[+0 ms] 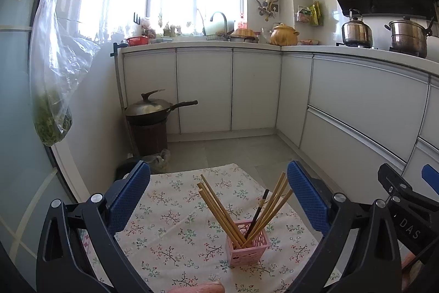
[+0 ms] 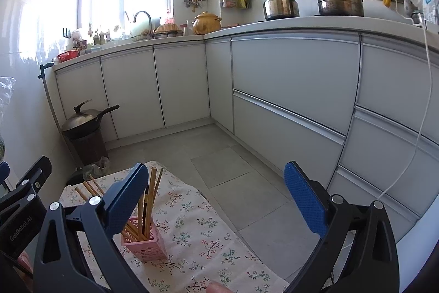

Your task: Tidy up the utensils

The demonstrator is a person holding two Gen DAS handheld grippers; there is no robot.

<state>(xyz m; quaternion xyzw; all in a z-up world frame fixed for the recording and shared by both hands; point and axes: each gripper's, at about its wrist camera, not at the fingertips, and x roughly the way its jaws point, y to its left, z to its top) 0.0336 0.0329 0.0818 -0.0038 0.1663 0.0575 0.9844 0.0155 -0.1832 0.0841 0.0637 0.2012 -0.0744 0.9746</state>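
Both hand-held grippers hover above a small table with their blue-padded jaws spread wide and nothing between them: the left gripper (image 1: 219, 199) looks straight down on the work, and the right gripper (image 2: 216, 199) sits off to its side, partly over the floor. Directly ahead of the left one, a pink perforated utensil holder (image 1: 247, 246) stands upright on a floral tablecloth (image 1: 170, 227). Wooden chopsticks (image 1: 216, 208) fan out of it in two leaning bunches, with a single dark chopstick (image 1: 259, 213) among them. No loose utensils are visible on the cloth, so the sorting looks finished or nearly so; any next move would probably be drawing the grippers away, or squaring up the leaning sticks. Behind is a sunlit kitchen: grey tiled floor (image 2: 225, 164), white cabinets (image 1: 255, 89), a lidded wok (image 1: 153, 107) on a stand, and a kettle (image 1: 356, 30) and steel pot (image 1: 407, 36) on the stove.
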